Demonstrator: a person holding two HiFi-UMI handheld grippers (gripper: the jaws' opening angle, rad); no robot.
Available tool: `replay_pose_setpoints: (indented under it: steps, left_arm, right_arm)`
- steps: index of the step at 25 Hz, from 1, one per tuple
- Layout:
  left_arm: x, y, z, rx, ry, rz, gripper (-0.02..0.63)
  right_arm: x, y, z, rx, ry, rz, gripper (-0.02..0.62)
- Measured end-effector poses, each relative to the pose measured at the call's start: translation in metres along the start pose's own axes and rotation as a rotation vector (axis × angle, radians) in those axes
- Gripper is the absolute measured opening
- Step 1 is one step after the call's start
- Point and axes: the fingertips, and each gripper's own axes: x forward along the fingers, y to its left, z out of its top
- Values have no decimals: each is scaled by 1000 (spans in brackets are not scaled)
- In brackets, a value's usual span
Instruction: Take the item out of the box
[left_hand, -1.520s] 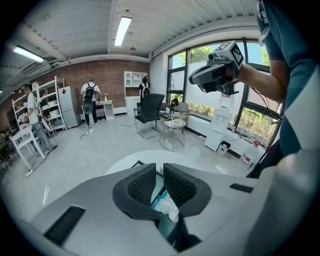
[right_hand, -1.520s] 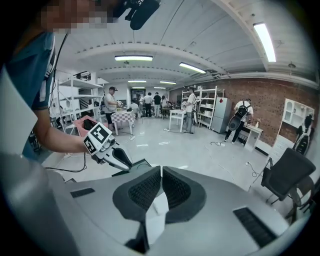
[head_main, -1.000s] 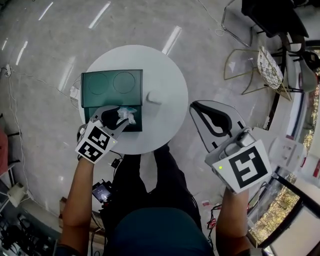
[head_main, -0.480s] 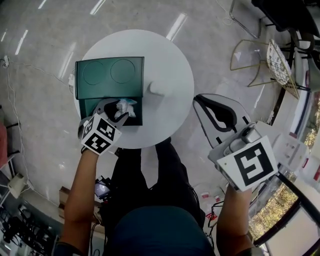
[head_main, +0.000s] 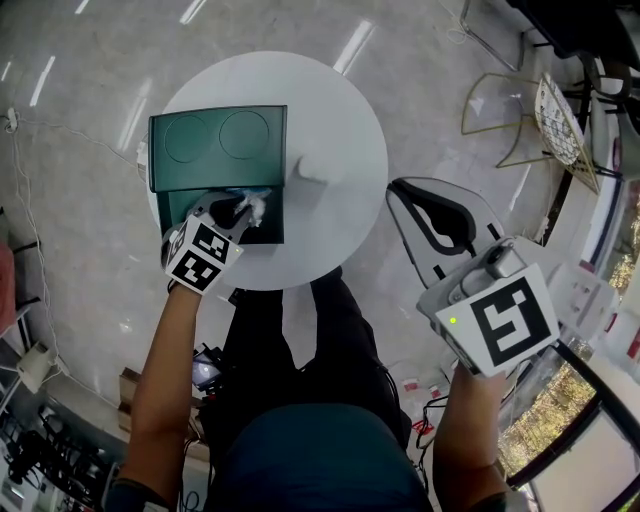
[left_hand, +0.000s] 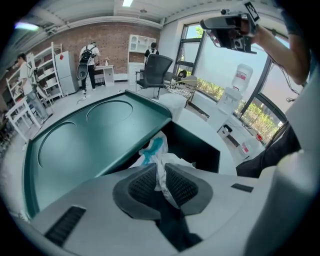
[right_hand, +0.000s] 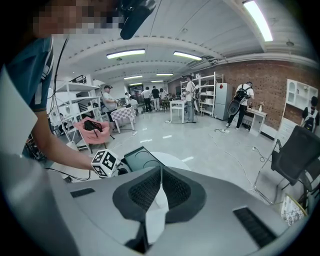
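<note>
Close in, the right gripper (right_hand: 160, 169) hung off to the side of the round white worktop (head_main: 340, 120), fingers (right_hand: 144, 190) pressed together with nothing between them. Ahead, the left gripper (left_hand: 161, 172) was down at the open green box (head_main: 264, 230). Its fingers (left_hand: 186, 186) had just been closing, and there it was: they pinched the crumpled white item (left_hand: 159, 152) with its blue patch, sitting in the box's compartment. Beyond, the lid (head_main: 215, 138) lay open, a small white object (head_main: 308, 170) just beside it.
</note>
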Motion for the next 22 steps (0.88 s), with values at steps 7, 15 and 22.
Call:
replay_pose_setpoints:
  steps: [7,15,22]
  left_arm:
    - [-34,-16,11,15,4,2,31]
    - [-86,-37,20,32,-10,8,28]
    - [-166,-52,61,58,-114,69,28]
  right_arm:
    - [-30,10,28,-25,-33,-19,40]
    - [-66,28,68,-70,-86,-31,40]
    - [-110,57,108,-129,-139,-31,40]
